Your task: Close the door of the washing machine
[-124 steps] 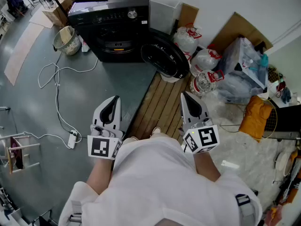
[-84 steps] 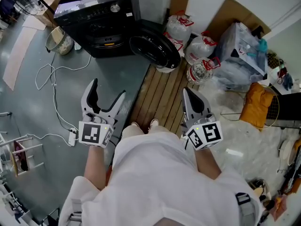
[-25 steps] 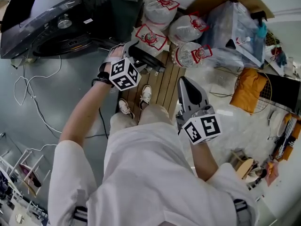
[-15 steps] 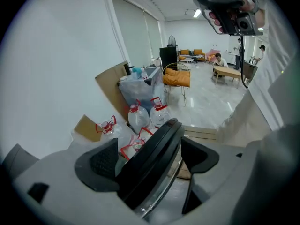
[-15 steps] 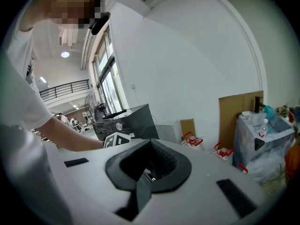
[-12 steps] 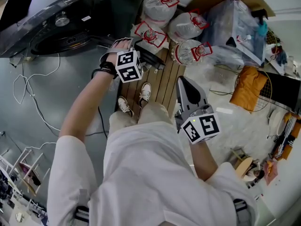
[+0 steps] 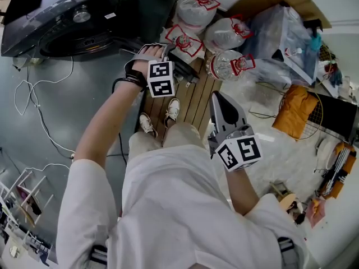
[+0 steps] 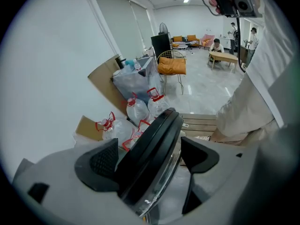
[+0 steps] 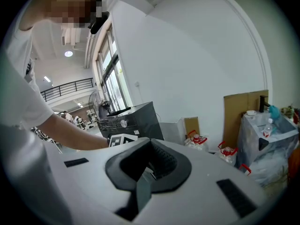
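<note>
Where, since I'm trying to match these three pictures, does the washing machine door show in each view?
Head view: upper middle, the washing machine door sits at the far end of the wooden slats.
Left gripper view: centre, edge-on, its dark rim between the jaws.
Right gripper view: not in it; only the machine's body shows.
Shared landmark: the red-handled water jugs.

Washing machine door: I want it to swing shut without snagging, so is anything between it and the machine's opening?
Nothing visible. The door sits between the left gripper's spread jaws, and the head view shows no object between it and the washing machine, though that gripper hides part of the gap.
</note>
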